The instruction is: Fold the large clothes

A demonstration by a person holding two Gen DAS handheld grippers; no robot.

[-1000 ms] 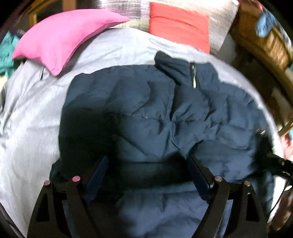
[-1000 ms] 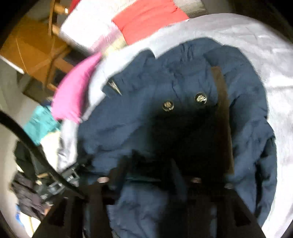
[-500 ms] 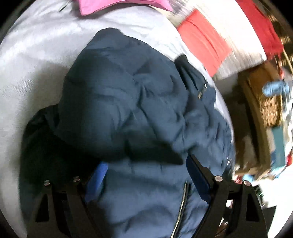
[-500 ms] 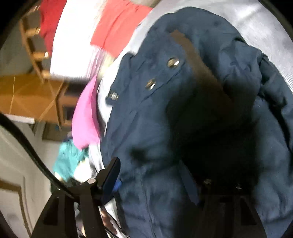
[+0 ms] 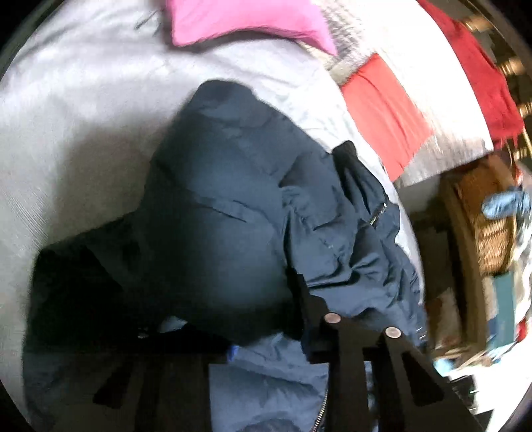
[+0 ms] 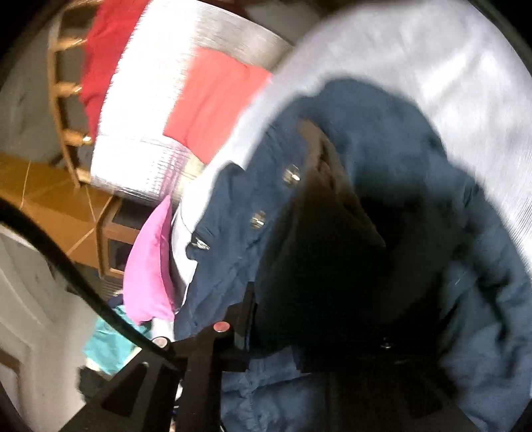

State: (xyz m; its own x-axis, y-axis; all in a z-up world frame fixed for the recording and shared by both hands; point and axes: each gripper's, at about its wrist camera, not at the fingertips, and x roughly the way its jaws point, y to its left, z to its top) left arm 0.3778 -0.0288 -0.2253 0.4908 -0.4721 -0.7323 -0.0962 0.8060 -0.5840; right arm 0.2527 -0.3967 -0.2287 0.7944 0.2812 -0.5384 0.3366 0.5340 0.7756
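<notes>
A navy padded jacket [image 5: 232, 199] lies bunched on a grey bed sheet [image 5: 66, 116], its zip [image 5: 379, 212] toward the right. My left gripper [image 5: 269, 335] sits low on the jacket's near edge. Its jaws are closing, with a thick fold of the fabric pinched between them. In the right wrist view the same jacket [image 6: 232, 239] shows metal snaps [image 6: 291, 174] and a brown lining strip [image 6: 332, 186]. My right gripper [image 6: 286, 332] is shut on a dark fold of it. Shadow hides its right finger.
A pink pillow [image 5: 246, 20] and a red-and-white blanket [image 5: 382, 109] lie beyond the jacket. A wicker basket [image 5: 492, 226] stands off the bed to the right. The right wrist view shows a wooden bed frame [image 6: 109, 239], a teal cloth [image 6: 106, 342] and a black cable [image 6: 66, 259].
Both views have rolled and tilted. Both grippers' jaws stood wide over the flat jacket; now they are drawn together on folds of it, and the jacket is bunched up.
</notes>
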